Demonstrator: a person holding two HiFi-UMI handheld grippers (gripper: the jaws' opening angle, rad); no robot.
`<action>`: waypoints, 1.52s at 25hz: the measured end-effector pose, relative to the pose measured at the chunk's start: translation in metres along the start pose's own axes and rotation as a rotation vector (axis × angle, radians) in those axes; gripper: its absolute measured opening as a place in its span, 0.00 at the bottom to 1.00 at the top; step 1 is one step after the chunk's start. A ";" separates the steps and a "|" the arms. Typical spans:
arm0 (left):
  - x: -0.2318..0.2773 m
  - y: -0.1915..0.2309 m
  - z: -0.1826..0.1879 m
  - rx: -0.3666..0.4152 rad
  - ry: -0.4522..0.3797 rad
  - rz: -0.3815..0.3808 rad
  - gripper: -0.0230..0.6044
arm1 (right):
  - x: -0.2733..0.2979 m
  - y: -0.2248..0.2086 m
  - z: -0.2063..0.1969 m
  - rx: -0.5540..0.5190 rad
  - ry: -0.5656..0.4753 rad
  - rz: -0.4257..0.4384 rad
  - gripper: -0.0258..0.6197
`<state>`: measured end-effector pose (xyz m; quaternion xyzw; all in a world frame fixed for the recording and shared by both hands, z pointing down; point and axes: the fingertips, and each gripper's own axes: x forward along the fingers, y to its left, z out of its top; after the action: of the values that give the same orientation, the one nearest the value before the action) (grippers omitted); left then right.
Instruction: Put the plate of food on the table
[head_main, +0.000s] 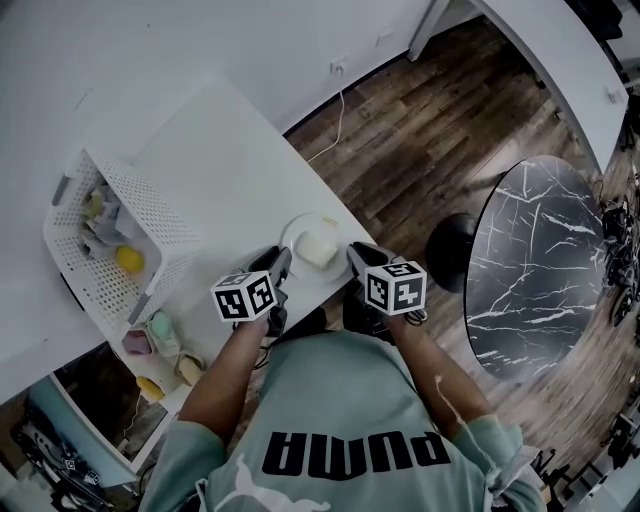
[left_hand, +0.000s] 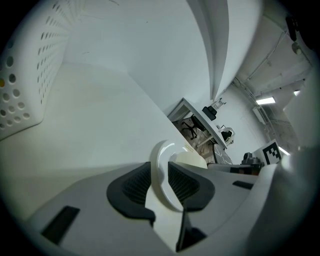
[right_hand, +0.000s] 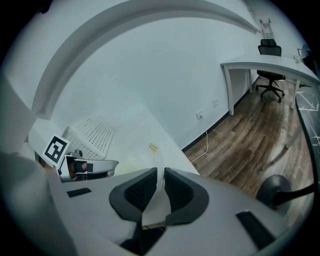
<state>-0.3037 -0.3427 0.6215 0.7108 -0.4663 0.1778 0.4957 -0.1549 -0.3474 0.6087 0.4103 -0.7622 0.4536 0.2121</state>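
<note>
plate (head_main: 293, 236) with pale food (head_main: 318, 247) is at the near edge of the white surface (head_main: 220, 150), which runs along a white wall. we cannot tell whether it rests there. a perforated basket (head_main: 120, 235) stands to the left, and wood floor (head_main: 420, 130) and a marble table (head_main: 540, 260) lie to the right. we see the left tongs (left_hand: 161, 181) pinching its left rim and the right tongs (right_hand: 160, 189) pinching its right rim.
</note>
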 end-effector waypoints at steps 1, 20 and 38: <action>0.001 0.000 0.000 -0.002 0.003 -0.002 0.21 | 0.001 -0.001 0.000 0.009 0.001 -0.001 0.09; 0.003 0.001 -0.003 -0.138 -0.003 -0.011 0.12 | 0.004 -0.001 -0.001 0.173 -0.021 0.001 0.09; -0.044 -0.048 0.007 -0.109 -0.058 -0.154 0.11 | -0.064 0.029 0.008 0.219 -0.231 -0.069 0.09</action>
<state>-0.2873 -0.3237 0.5608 0.7214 -0.4335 0.0930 0.5320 -0.1414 -0.3197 0.5451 0.5064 -0.7129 0.4763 0.0926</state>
